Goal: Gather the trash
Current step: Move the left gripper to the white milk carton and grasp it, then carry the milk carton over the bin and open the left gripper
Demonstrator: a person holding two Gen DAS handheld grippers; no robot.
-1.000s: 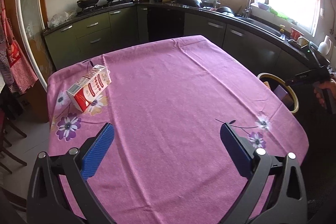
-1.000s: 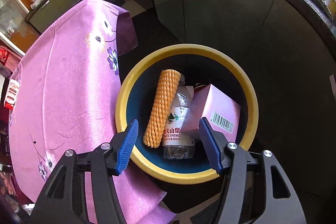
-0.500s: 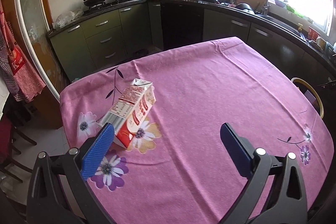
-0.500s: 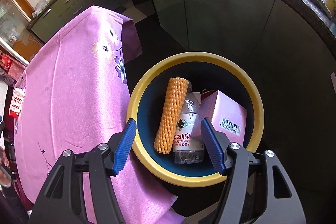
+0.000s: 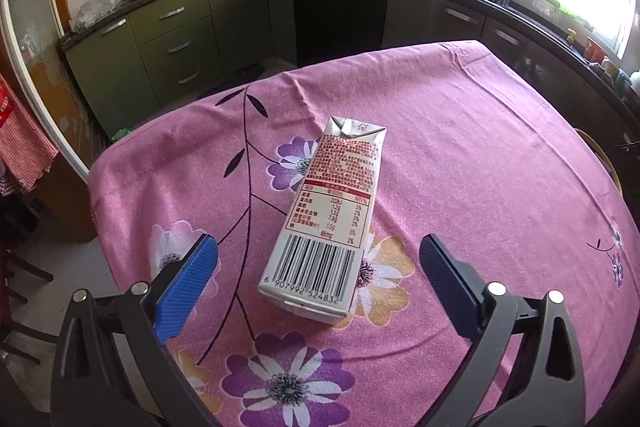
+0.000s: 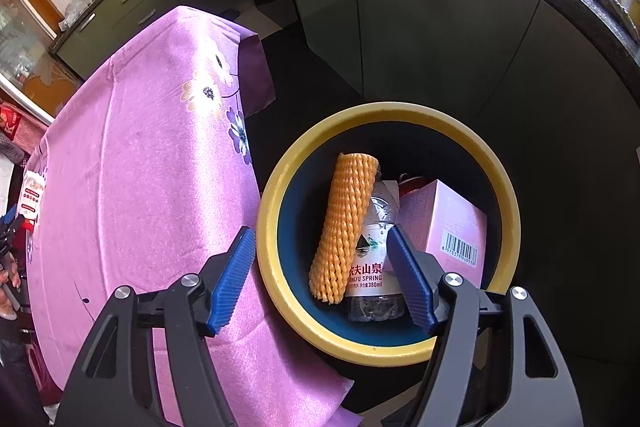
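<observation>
With my left gripper [image 5: 318,281] spread wide and nothing yet between its blue pads, I judge I am on the approach to the last loose piece of trash on the desk [image 5: 460,147]: the milk carton [image 5: 330,223]. It lies flat on its side on the purple flowered cloth, just ahead of my fingertips and roughly centred between them. Its long axis runs away from me, leaning slightly to the right as it goes; the flat base with the barcode faces me, and the folded gable top points toward the far cabinets. Next I would come down so the pads straddle the carton across its narrow width, then close on the two long side faces; coming in crooked could push it along the cloth rather than catch it.

My right gripper [image 6: 320,281] is empty, its jaws having just been opening, and it hangs above the yellow-rimmed bin [image 6: 400,351] beside the desk. Inside the bin I see an orange foam net sleeve [image 6: 346,223], a water bottle [image 6: 370,267] and a pink box [image 6: 448,223]. Beyond that, dark cabinet doors.
</observation>
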